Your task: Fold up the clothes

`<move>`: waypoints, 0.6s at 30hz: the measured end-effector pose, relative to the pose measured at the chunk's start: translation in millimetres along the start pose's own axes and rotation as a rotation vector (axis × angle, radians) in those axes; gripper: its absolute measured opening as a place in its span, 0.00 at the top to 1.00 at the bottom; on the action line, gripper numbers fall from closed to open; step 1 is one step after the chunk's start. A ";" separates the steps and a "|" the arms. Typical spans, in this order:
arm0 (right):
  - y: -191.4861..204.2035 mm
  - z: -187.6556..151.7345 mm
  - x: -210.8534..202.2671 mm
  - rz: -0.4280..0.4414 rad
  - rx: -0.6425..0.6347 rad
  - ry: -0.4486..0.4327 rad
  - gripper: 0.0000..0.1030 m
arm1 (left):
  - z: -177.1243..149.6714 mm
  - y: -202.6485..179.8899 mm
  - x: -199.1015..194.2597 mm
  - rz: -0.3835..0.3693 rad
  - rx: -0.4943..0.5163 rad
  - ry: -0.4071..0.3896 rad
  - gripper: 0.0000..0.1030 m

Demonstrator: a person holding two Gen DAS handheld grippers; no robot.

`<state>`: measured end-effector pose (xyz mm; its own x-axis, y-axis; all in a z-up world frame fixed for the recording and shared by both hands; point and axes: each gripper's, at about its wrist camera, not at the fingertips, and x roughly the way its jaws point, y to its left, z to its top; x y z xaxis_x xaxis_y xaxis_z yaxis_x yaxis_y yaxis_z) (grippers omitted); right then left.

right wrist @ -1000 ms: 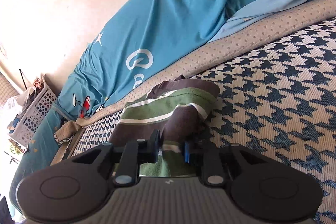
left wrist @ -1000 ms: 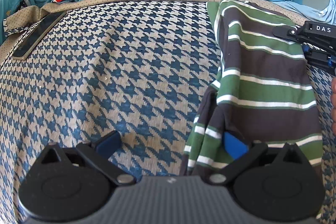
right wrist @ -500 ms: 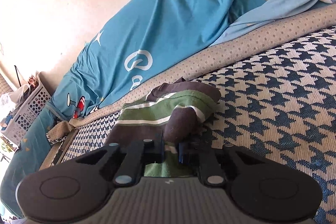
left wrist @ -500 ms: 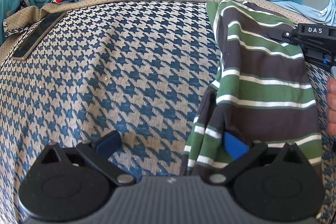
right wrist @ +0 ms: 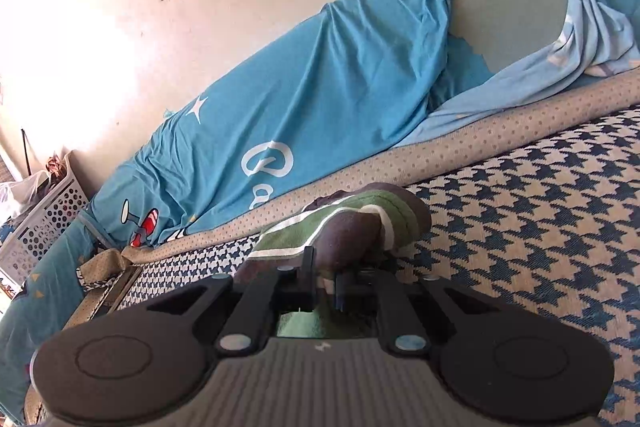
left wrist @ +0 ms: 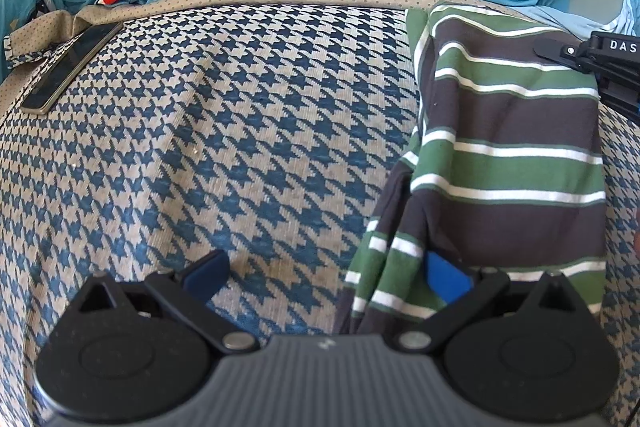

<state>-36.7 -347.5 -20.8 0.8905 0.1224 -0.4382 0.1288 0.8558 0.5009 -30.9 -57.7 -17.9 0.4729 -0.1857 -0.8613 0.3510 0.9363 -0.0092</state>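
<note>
A folded knit shirt (left wrist: 508, 163), striped green, grey and white, lies near the dotted far edge of the houndstooth-woven bed (left wrist: 240, 131). The right gripper (right wrist: 325, 285) pinches its bunched hem; the left gripper (left wrist: 326, 269) gapes wide, holding nothing.

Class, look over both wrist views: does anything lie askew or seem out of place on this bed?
Yes. A phone lies slantwise at the mattress's far left edge, unrelated to folding. The striped shirt's near-left corner is bunched, not flat.
</note>
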 end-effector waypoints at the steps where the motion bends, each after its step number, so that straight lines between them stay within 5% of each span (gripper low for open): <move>1: -1.3 1.3 -4.0 -0.012 0.000 -0.009 0.91 | 0.1 -1.5 -2.5 -0.003 0.005 -0.009 0.00; 18: -76.1 25.1 -106.3 -0.314 0.078 -0.160 0.92 | -2.1 -21.3 -22.6 -0.026 0.073 -0.069 0.00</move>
<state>-130.2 -438.3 6.4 0.8583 -0.2258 -0.4607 0.4346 0.7973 0.4189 -50.8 -72.8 0.7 0.5167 -0.2327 -0.8239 0.4212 0.9069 0.0080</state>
